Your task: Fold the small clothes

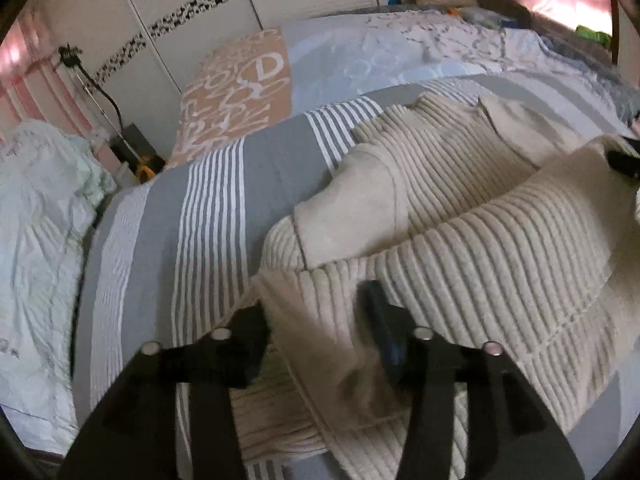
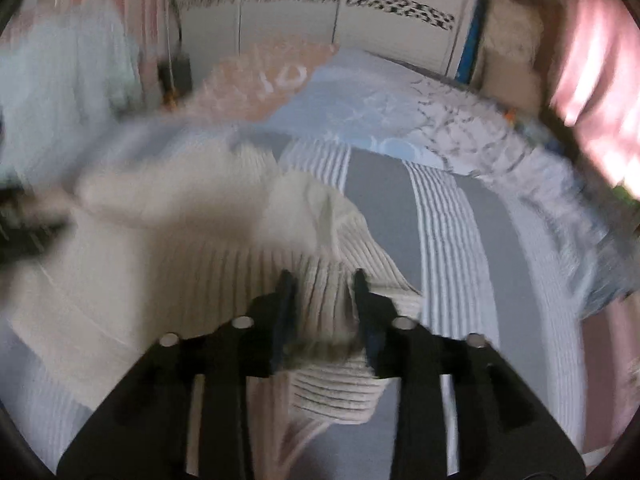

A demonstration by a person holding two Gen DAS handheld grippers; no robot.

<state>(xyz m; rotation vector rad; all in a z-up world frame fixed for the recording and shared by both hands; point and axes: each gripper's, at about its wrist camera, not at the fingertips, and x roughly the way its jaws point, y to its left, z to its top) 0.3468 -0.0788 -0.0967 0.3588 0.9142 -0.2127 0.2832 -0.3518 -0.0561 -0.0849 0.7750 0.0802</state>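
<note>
A cream ribbed sweater point(image 1: 440, 184) lies spread on a grey and white striped bedspread point(image 1: 160, 240). My left gripper point(image 1: 316, 312) is shut on a thick bunch of its near edge, which is lifted off the bed. Part of my right gripper point(image 1: 622, 158) shows at the far right, holding another raised part of the sweater. In the blurred right wrist view, my right gripper point(image 2: 323, 292) is shut on a fold of the sweater point(image 2: 180, 240), above the bedspread point(image 2: 376, 200). A dark blur at the left edge is my left gripper point(image 2: 24, 224).
A peach, blue and white patterned quilt point(image 1: 240, 92) covers the far half of the bed. White wardrobe doors point(image 1: 200, 8) stand behind it. Crumpled white bedding point(image 1: 40, 220) lies to the left, with a black box and cable point(image 1: 128, 144) beside it. Pink curtains point(image 2: 592, 60) hang at the right.
</note>
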